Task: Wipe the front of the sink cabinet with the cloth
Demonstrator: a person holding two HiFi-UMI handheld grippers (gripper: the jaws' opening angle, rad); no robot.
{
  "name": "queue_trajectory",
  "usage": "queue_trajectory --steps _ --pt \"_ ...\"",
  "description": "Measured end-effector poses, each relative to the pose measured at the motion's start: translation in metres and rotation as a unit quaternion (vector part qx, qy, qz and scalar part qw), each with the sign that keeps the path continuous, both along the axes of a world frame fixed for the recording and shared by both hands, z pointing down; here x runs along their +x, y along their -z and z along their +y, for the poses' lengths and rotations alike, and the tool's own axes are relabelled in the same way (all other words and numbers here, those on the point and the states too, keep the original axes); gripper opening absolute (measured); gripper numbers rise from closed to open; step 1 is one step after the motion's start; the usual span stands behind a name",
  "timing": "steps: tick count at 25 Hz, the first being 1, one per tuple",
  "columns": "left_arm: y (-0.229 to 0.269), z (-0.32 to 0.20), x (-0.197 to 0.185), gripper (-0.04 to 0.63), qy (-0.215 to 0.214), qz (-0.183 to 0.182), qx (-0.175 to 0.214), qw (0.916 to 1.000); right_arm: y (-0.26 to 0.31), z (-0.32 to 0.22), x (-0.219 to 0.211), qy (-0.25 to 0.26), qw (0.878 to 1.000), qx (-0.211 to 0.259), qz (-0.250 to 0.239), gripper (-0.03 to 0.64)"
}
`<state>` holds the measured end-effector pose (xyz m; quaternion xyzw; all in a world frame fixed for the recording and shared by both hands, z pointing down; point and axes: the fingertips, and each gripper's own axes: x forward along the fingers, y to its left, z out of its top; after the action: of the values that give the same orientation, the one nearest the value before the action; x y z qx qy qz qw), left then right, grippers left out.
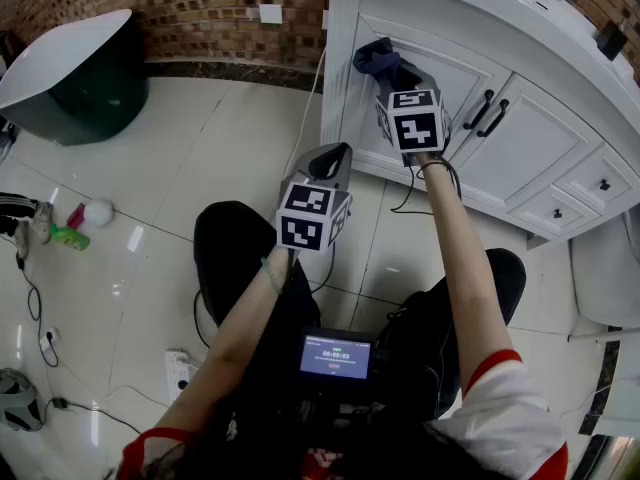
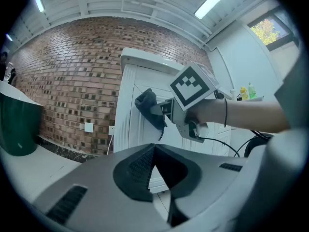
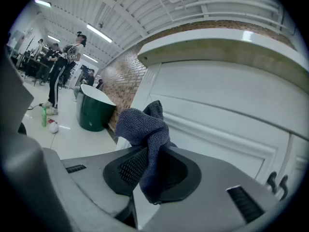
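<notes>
Now right tongs (image 3: 150,168) clench the cloth (image 3: 142,127) upright, bunched end toward the cabinet door (image 3: 217,110); left tongs (image 2: 154,153) pinched together, empty.

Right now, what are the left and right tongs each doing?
Left tongs: shut, nothing between them.
Right tongs: shut on the cloth.

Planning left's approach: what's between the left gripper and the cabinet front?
The right gripper, shut on the cloth, up by the cabinet front; the left gripper view shows it.
</notes>
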<state>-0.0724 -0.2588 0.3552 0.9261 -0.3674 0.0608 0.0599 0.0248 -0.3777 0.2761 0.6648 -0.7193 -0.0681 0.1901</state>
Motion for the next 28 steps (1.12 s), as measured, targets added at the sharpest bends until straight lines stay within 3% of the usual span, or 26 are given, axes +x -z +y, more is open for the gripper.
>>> queue_trajectory --steps 14,28 --pt "-0.066 -0.015 0.007 0.032 0.010 -0.021 -0.051 0.9984 -0.175 -0.019 0.005 -0.009 0.991 -0.135 -0.019 0.087" --pt "-0.097 -0.029 0.018 0.032 0.011 -0.036 -0.073 0.9966 -0.316 -0.013 0.022 -0.041 0.961 -0.268 -0.049 0.087"
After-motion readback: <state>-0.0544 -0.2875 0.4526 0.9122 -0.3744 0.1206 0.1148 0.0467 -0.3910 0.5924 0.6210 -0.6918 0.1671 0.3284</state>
